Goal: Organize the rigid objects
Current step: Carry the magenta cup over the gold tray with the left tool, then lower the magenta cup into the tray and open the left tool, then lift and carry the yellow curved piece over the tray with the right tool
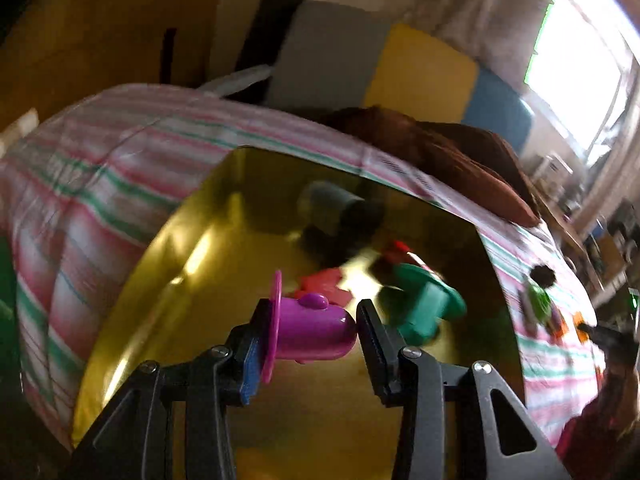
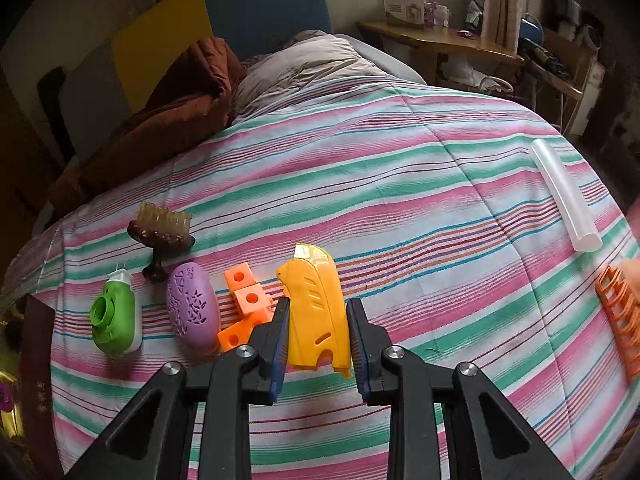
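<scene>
Purple toy (image 1: pixel 312 330) clamped in left claw (image 1: pixel 310 336), above gold tin (image 1: pixel 168 280).

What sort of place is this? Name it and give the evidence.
Most likely a bedroom: the work surface is a bed under a striped bedspread, with a pillow and a rumpled brown blanket at its head, and a cluttered wooden side table beside it.
</scene>
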Available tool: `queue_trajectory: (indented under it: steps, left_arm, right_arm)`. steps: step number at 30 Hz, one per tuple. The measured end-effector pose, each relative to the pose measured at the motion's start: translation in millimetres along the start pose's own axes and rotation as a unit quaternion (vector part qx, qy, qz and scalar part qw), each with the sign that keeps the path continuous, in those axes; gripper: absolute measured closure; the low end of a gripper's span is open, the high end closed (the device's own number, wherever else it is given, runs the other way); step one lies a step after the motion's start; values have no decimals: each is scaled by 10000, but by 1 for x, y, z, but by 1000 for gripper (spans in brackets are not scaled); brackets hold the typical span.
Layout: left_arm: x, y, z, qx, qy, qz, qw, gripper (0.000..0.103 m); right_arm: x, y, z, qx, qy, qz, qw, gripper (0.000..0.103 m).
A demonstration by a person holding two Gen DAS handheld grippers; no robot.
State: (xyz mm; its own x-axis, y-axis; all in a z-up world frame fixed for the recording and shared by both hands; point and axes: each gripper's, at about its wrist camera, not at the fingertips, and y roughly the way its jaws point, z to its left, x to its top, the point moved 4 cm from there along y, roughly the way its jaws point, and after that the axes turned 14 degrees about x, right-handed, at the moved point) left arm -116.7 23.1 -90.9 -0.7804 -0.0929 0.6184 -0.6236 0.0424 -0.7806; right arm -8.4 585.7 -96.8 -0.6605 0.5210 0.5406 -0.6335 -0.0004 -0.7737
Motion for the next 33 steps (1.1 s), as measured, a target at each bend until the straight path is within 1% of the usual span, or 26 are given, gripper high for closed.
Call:
queue_trajectory:
  steps: [4,7,8,13,16,18,19,21,23,25,27,30,33]
  left_arm:
    - [8,12,6,187,-50,42,9998,60]
    - [13,25,9,228,-10,233,9995,60]
    - [14,30,9,228,19,354,9991,60]
    - [17,31,6,116,82,496,9987,60]
    - [18,32,9,50,-28,526,9986,59]
    - [19,31,14,146,-177,502,9985,56]
    - [20,30,17,179,-280,453,9984,55]
    - [22,20,24,183,-500,194,9984,53]
    - [25,10,26,51,-578,-78,9983,46]
    - [26,4,27,-8,-565,-207,9982,42]
    - [28,-1,27,-85,-566,-317,9979,42]
    - [25,-14,30,16,-608,-551,9966,42]
    - [15,-29,25,39,-464,-822,9955,42]
  right_arm:
    - [0,1,-3,30,91,22,10000,75]
    - [-2,3,-3,-31,61,50,10000,75]
    - [-2,3,-2,-48,43,50,10000,75]
    - [-1,3,-1,-98,-8,38,9999,75]
    - [-1,4,-2,-103,-17,43,9999,75]
    - [0,4,-2,-106,-22,34,9999,75]
    - [0,4,-2,-111,-19,29,9999,75]
    - [0,4,-3,-115,-13,22,9999,75]
    - [0,4,-3,-116,-3,26,9999,75]
    - [0,4,-3,-131,-18,36,9999,75]
    - [0,4,-3,-142,-28,31,9999,75]
    - [-1,3,-2,-154,-34,-2,9999,75]
    - [0,2,-2,-155,-35,-32,9999,75]
